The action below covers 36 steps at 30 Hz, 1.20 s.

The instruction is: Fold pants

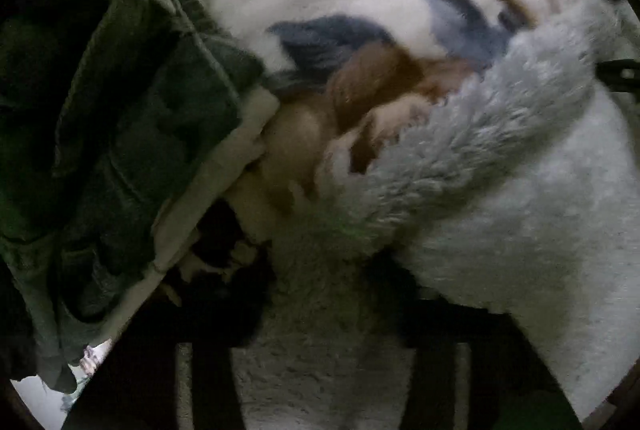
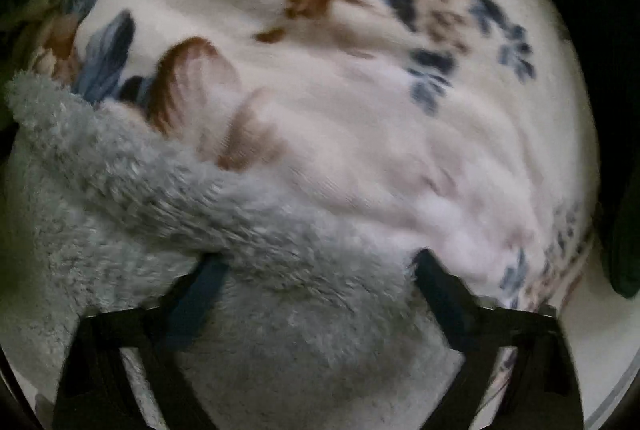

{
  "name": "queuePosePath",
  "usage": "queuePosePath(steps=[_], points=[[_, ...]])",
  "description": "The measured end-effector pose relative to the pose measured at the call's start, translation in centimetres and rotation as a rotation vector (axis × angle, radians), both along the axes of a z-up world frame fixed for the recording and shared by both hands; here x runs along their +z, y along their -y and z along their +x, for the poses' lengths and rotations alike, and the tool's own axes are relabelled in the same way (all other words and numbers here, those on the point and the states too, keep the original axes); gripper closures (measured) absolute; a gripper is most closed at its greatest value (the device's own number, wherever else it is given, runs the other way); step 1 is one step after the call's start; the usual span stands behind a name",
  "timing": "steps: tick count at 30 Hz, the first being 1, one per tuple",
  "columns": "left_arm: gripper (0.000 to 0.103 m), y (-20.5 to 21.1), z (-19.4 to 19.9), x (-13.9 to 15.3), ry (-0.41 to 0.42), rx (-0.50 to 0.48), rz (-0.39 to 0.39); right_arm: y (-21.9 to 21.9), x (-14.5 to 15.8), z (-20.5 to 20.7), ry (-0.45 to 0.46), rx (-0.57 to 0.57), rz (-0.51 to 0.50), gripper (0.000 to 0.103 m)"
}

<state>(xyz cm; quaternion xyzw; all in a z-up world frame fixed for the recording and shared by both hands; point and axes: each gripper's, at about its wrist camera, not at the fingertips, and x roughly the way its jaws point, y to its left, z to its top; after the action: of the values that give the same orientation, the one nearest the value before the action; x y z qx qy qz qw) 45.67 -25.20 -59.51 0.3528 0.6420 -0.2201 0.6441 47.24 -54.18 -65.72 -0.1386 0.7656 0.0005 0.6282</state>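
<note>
Right wrist view shows the pale grey fleece pants point(image 2: 224, 214) lying on a bed covered by a white blanket with blue and brown flowers point(image 2: 360, 102). The right gripper point(image 2: 320, 262) has its jaws wide apart, and a thick rolled edge of the pants runs across the gap between them; the left finger tip is sunk under this edge, the right finger tip stands at the end of it, and nothing is clamped yet. Beyond the jaws the blanket is bare and flat, so I judge there is good open room to carry the cloth forward. In the left wrist view the same pants point(image 1: 460, 158) fill the space ahead of and to the right of the left gripper point(image 1: 320, 310), whose dark fingers are mostly buried under the fleece; I cannot tell if its jaws are apart or together. To the left of these jaws a pile of dark green folded clothes point(image 1: 120, 118) rests on something white, close beside the pants, and this side leaves little room. The pants look soft, thick and light, with a long pile that gives grip and does not slip, but they are limp and will sag and bunch when lifted. I think the best hold is on the rolled edge, deep enough to take all layers, with one gripper near each end, so the fold stays straight. The risk is to pinch the blanket together with the fleece.
</note>
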Motion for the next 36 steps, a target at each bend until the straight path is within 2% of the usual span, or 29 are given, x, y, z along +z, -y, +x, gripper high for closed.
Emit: queuePosePath(steps=[1,2,4,7,12,13,16,17,20,21,23,25,27,30,33,34,36], points=[[0.084,-0.3,-0.1,0.7,0.000,-0.004,-0.013,-0.3,-0.2,0.1,-0.004,0.001,0.028,0.048],[0.090,-0.6,-0.1,1.2,0.014,0.002,-0.018,-0.6,-0.1,0.1,0.002,-0.002,0.052,0.065],[0.095,-1.4,-0.2,2.6,0.030,0.021,-0.038,-0.8,0.5,-0.3,0.038,-0.045,0.076,0.088],[0.096,-3.2,-1.5,5.7,0.089,0.068,-0.073,-0.1,2.5,-1.5,0.107,-0.126,0.095,0.092],[0.097,-7.1,-3.7,13.6,0.177,0.191,-0.145,1.1,7.2,-5.0,0.221,-0.254,0.135,0.093],[0.097,-8.0,-4.9,15.8,0.213,0.213,-0.153,1.2,8.3,-5.9,0.244,-0.274,0.141,0.093],[0.097,-8.5,-9.1,18.5,0.231,0.289,-0.189,0.6,12.7,-10.3,0.315,-0.332,0.158,0.093],[0.097,-9.3,-11.7,19.0,0.237,0.322,-0.204,0.5,14.1,-12.0,0.330,-0.340,0.155,0.093],[0.097,-8.8,-17.4,19.3,0.215,0.412,-0.224,-0.9,17.4,-18.0,0.370,-0.377,0.161,0.093],[0.097,-8.4,-19.1,18.6,0.207,0.436,-0.231,-1.6,18.3,-19.9,0.377,-0.384,0.156,0.093],[0.097,-8.2,-22.7,17.6,0.193,0.477,-0.233,-2.9,19.2,-24.8,0.385,-0.396,0.138,0.093],[0.097,-8.5,-26.0,15.5,0.171,0.478,-0.213,-4.9,18.9,-29.4,0.381,-0.381,0.107,0.093],[0.097,-9.3,-29.3,12.7,0.106,0.494,-0.190,-6.4,17.8,-33.5,0.352,-0.360,0.075,0.093],[0.097,-10.5,-33.0,7.5,0.018,0.502,-0.139,-8.6,13.9,-39.1,0.283,-0.333,0.035,0.093],[0.096,-11.6,-33.9,4.1,-0.043,0.522,-0.110,-9.8,10.0,-42.1,0.212,-0.333,0.036,0.091],[0.092,-11.8,-33.9,3.8,-0.050,0.521,-0.104,-9.8,9.1,-42.3,0.182,-0.340,0.043,0.088],[0.088,-12.5,-33.4,4.2,-0.061,0.551,-0.113,-9.6,7.7,-42.8,0.127,-0.396,0.093,0.074]])
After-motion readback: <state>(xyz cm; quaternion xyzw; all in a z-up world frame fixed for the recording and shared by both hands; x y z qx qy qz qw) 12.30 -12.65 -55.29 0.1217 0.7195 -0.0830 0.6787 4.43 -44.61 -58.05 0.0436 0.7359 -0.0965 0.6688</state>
